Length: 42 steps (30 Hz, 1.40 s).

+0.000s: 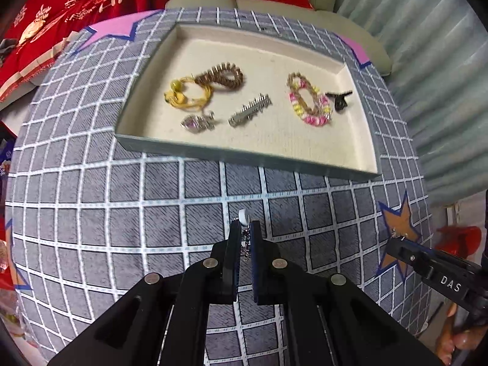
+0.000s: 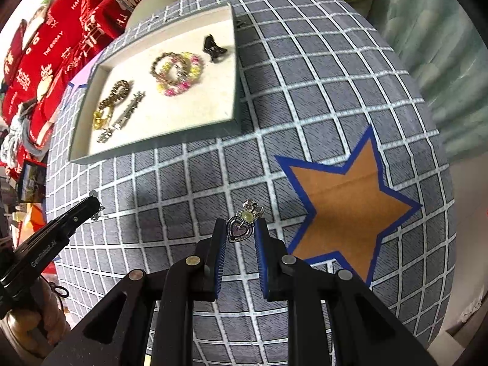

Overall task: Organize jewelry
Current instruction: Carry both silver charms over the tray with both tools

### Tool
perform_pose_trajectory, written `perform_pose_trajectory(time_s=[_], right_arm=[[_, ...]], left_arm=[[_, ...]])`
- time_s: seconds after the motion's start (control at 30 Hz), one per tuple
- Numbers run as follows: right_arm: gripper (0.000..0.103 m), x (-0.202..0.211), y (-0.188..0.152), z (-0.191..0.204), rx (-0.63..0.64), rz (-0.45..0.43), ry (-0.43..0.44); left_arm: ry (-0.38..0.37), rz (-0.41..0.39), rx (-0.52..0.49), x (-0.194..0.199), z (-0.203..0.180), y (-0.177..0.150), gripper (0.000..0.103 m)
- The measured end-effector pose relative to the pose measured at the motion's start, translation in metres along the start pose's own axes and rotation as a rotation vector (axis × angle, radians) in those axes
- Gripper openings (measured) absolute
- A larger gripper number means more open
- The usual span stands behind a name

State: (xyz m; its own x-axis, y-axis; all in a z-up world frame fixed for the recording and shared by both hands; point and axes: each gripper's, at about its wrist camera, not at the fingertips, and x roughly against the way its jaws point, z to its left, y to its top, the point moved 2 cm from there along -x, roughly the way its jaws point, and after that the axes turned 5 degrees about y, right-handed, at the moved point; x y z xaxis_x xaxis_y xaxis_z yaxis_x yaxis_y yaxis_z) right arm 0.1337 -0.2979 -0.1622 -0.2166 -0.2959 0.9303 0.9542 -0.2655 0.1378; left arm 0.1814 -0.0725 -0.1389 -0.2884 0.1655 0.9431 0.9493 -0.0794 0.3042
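A shallow cream-lined tray [image 1: 350, 164] lies on the grey checked cloth and also shows in the right wrist view [image 2: 235, 70]. It holds a brown woven bracelet [image 1: 224, 76], a yellow cord piece [image 1: 183, 96], a silver hair comb [image 1: 250, 109], a silver-and-pink brooch [image 1: 198, 121], a pink-and-yellow bead bracelet [image 1: 308, 103] and a black claw clip [image 1: 338, 99]. My left gripper [image 1: 244, 228] is shut on a small pearl-tipped earring [image 1: 243, 216], near the tray's front edge. My right gripper [image 2: 241, 228] is shut on a heart-shaped crown brooch [image 2: 244, 222] above the cloth.
An orange star patch [image 2: 347, 201] lies to the right of the right gripper. Red cushions [image 2: 45, 61] are stacked at the far left, a pale sofa [image 1: 274, 9] and a curtain [image 1: 427, 45] behind. The round table's edge falls away on all sides.
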Motion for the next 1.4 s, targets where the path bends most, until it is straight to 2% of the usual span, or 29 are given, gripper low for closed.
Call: perform_pose_trajectory(time_s=[0.33, 0.73, 1.03, 1.4], right_arm=[[0.020, 0.015, 0.021, 0.023, 0.041, -0.029, 0.034], [0.020, 0.025, 0.050, 0.037, 0.082, -0.049, 0.055], [0.020, 0.024, 0.081, 0.045, 0.108, -0.059, 0.077], [0.020, 0.001, 0.120, 0.053, 0.127, -0.035, 0.103]], left_arm=[[0.002, -0.064, 0.013, 0.025, 0.005, 0.024, 0.015], [0.008, -0.102, 0.018, 0.036, 0.008, 0.047, 0.015], [0.022, -0.118, 0.022, 0.031, 0.011, 0.072, 0.015], [0.040, -0.107, 0.017, 0.008, 0.006, 0.099, 0.015]])
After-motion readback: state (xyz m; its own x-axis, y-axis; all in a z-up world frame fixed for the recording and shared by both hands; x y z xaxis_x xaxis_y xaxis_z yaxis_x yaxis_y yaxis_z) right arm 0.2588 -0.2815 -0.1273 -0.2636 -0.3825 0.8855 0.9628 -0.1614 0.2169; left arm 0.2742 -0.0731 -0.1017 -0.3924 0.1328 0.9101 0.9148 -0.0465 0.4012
